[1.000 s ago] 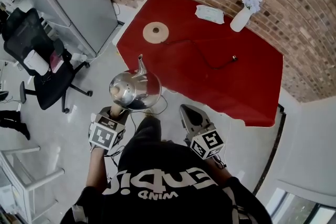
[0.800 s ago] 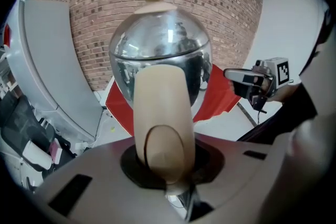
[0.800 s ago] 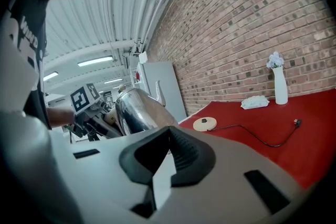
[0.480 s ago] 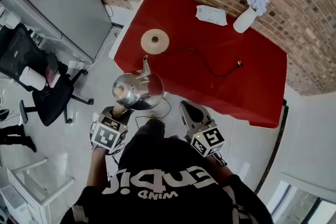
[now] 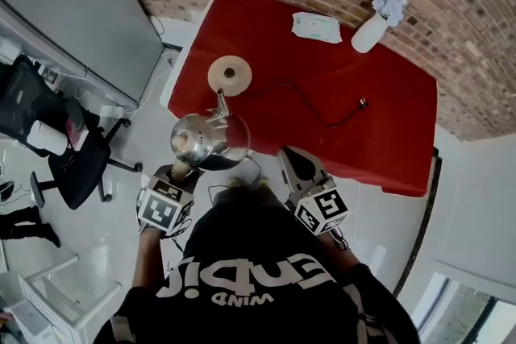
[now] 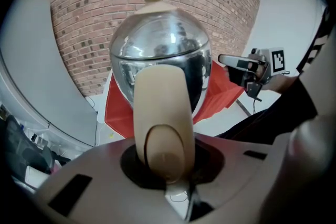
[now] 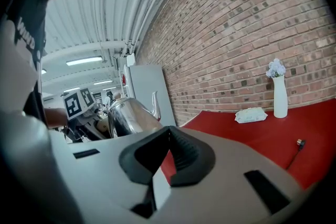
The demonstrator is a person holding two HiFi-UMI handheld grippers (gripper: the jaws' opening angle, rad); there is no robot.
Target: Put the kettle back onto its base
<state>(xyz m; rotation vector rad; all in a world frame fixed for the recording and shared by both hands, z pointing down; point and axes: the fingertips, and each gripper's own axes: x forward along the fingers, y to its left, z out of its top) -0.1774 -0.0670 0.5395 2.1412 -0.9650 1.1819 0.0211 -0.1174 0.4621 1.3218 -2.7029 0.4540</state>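
Note:
In the head view the shiny steel kettle point(image 5: 208, 141) hangs in the air just off the near left corner of the red table point(image 5: 379, 133), its spout pointing at the table. My left gripper point(image 5: 181, 170) is shut on the kettle's beige handle point(image 6: 160, 128), which fills the left gripper view below the round body point(image 6: 160, 55). The round beige base point(image 5: 230, 75) lies on the table's left end, beyond the spout, its black cord point(image 5: 310, 102) trailing right to a loose plug point(image 5: 363, 101). My right gripper point(image 5: 292, 163) hovers shut and empty at the table's near edge, right of the kettle.
A white vase point(image 5: 369, 30) with flowers and a wipes pack point(image 5: 316, 26) sit at the table's far side by the brick wall. A grey cabinet point(image 5: 72, 20) and a black office chair point(image 5: 68, 157) stand left of the table. A cable lies on the floor under the kettle.
The table has come closer in the head view. Both grippers have moved forward toward it, and the kettle's spout now sits nearer the base.

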